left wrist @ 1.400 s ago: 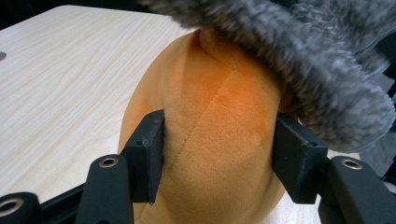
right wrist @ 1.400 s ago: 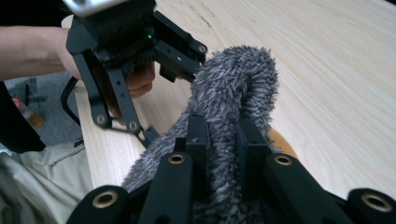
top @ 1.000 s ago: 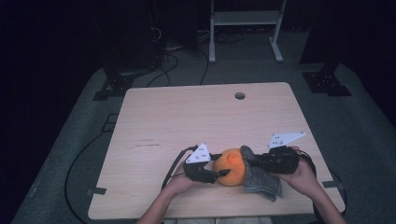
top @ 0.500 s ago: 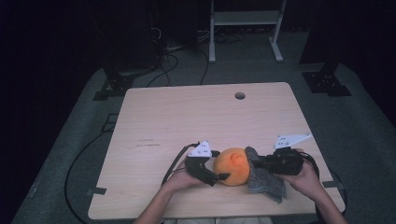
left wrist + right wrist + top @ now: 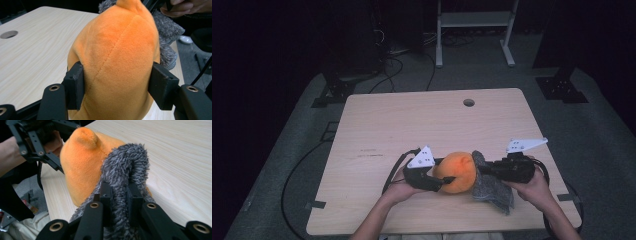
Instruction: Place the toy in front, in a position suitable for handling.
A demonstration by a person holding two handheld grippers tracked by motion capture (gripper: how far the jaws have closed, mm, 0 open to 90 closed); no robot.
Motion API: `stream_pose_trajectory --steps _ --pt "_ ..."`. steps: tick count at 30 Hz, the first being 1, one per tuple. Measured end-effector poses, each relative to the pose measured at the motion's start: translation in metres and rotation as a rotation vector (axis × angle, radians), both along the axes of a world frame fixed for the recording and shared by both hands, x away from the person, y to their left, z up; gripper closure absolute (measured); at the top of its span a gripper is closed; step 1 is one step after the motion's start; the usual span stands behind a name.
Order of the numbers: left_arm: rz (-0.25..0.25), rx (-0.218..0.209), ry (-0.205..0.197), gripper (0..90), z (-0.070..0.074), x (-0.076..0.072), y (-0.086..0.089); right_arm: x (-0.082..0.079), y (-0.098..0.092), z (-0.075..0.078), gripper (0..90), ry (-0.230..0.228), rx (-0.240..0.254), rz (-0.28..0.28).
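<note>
left gripper (image 5: 117, 85) has just been closing and now pinches the orange plush (image 5: 117, 55) afresh; right gripper (image 5: 117, 195) pinches grey fur (image 5: 125, 167), ready to pull.

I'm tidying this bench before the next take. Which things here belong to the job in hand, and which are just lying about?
In use:
orange plush, clamped by the left gripper
grey furry cloth, pinched by the right gripper

Lying about:
white rack
floor cables

Black left gripper (image 5: 439, 181) and right gripper (image 5: 484, 167), grey three-cornered plates, trailing cables.
</note>
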State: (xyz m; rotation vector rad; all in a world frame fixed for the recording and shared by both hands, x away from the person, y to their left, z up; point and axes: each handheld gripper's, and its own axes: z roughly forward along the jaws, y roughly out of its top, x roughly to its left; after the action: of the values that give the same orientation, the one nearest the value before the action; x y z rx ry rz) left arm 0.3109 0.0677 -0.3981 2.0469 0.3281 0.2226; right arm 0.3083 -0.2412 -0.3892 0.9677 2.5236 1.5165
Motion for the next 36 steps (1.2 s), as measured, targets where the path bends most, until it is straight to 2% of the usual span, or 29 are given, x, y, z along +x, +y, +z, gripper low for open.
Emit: stream_pose_trajectory --steps 4,9,12,14,17,18,21,23,26,28,31,34,36 --pt "0.01 0.054 0.013 37.8 0.005 -0.003 0.005 0.004 0.007 -0.008 77.8 0.027 0.013 0.009" --pt "0.034 0.132 0.05 37.6 -0.006 -0.001 0.006 0.009 0.016 -0.025 77.6 0.071 -0.019 0.014" --pt "0.045 0.118 0.069 37.4 -0.011 0.002 0.004 0.01 0.015 -0.027 77.6 0.073 -0.03 0.006" --pt "0.046 0.125 0.068 37.0 -0.012 0.003 0.002 0.008 0.01 -0.021 77.6 0.061 -0.008 -0.005" --pt "0.048 0.135 0.058 35.2 -0.011 0.004 -0.008 0.002 0.009 -0.001 77.5 0.004 0.002 0.002" --pt "0.048 0.138 0.054 34.4 -0.011 0.004 -0.01 -0.001 0.013 0.009 77.5 -0.025 0.005 0.014" --pt "0.045 0.147 0.037 32.8 -0.01 0.002 -0.02 -0.005 0.026 0.027 77.5 -0.07 0.002 0.048" --pt "0.05 0.141 0.035 31.4 -0.01 0.002 -0.022 -0.004 0.036 0.029 77.4 -0.083 -0.038 0.06" --pt "0.038 0.115 0.04 25.2 -0.009 0.003 -0.017 0.002 0.042 0.014 77.5 -0.056 -0.114 0.06" --pt "0.039 0.066 0.045 20.9 -0.008 0.005 -0.009 0.002 0.037 0.008 77.5 -0.041 -0.093 0.059" --pt "0.057 0.028 0.062 16.0 -0.011 0.011 0.002 0.001 0.024 0.003 77.3 -0.021 -0.082 0.039" --pt "0.033 -0.011 0.091 14.6 -0.018 0.017 0.007 -0.001 0.01 -0.001 77.0 -0.011 -0.077 0.031" --pt "0.006 -0.019 0.111 12.3 -0.022 0.021 0.003 -0.002 0.004 -0.004 77.0 -0.006 -0.066 0.029"
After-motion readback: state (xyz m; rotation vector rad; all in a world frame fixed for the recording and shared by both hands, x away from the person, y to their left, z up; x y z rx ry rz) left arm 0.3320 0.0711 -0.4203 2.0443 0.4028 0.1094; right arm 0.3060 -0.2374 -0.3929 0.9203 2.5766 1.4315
